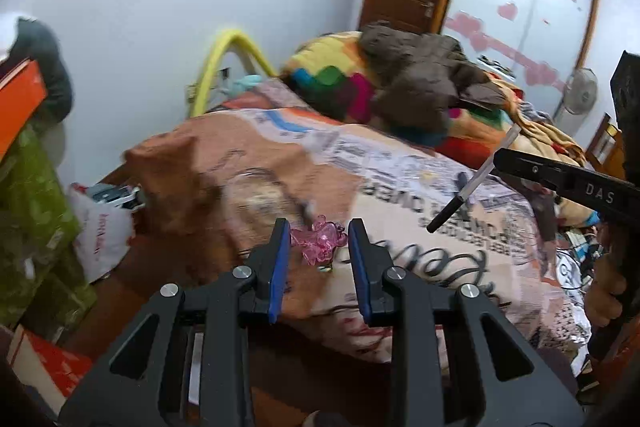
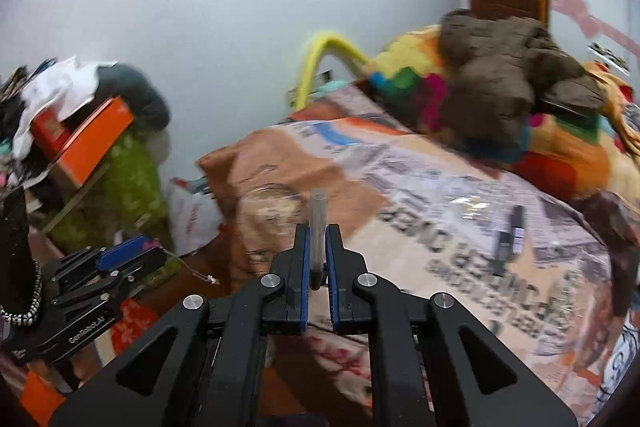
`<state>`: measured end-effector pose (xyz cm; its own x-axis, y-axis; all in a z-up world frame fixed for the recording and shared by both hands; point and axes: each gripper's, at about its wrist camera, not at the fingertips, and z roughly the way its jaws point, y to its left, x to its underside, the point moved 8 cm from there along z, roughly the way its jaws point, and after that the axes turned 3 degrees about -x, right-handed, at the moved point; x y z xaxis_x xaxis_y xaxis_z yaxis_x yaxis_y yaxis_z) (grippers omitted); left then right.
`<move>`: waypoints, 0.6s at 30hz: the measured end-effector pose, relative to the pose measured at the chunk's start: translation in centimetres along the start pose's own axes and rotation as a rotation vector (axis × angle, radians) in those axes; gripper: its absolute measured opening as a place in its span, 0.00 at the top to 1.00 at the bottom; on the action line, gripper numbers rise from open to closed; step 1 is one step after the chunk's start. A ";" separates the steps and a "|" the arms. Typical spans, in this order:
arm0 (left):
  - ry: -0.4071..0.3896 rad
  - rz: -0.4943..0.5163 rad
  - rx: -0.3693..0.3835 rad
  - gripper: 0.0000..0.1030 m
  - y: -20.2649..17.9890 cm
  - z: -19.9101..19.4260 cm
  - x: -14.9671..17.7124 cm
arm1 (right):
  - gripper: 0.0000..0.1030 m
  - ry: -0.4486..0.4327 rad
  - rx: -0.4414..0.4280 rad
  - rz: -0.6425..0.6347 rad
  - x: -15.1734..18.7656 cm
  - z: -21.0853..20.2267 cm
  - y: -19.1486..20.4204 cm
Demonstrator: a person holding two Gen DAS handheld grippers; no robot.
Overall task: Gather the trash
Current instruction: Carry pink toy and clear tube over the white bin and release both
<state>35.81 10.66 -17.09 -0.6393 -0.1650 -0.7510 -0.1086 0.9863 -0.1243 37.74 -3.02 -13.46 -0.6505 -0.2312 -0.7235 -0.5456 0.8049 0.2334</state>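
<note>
**Both hands loaded, white bag sits off to the left**

So right now both grippers are carrying stuff over the bed. The left gripper has a little pink see-through plastic trinket between its jaws. The jaws are only partly closed, and the thing looks pinched between the blue pads, though it's small enough that I can't swear both pads are pressing on it. The right gripper is clamped tight on a pen, clear barrel with a dark end. In the left wrist view the pen runs diagonally, dark tip pointing down toward the bedsheet, clear end sticking up past the jaws.

What matters for the next move, I reckon: the white plastic bag with red print is down by the bed's corner, lower left of both sets of jaws, next to the green cloth-covered stack. If that's the trash bag, the left hand is the nearer one. The right has to cross over behind it.

A couple more dark pen-like things are lying on the sheet off to the right, untouched.
</note>
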 end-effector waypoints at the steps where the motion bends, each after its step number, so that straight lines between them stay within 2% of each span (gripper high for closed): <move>1: -0.001 -0.009 -0.014 0.72 1.3 -0.5 0.3 | 0.93 0.007 -0.016 -0.013 0.1 0.5 1.2; 9: 0.036 -0.091 -0.107 0.72 10.9 -2.0 4.7 | 0.93 0.088 -0.139 -0.111 2.1 5.5 10.9; 14: 0.081 -0.137 -0.149 0.72 15.4 -1.8 8.1 | 0.93 0.177 -0.204 -0.161 4.4 9.1 15.8; 18: 0.123 -0.167 -0.179 0.72 18.2 -0.9 11.0 | 0.93 0.246 -0.222 -0.210 6.9 11.7 18.4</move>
<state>26.11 26.82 -27.08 -0.6875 -0.3352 -0.6442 -0.3464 0.9310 -0.1147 29.35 16.60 -21.78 -0.6049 -0.5243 -0.5994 -0.7639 0.5946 0.2507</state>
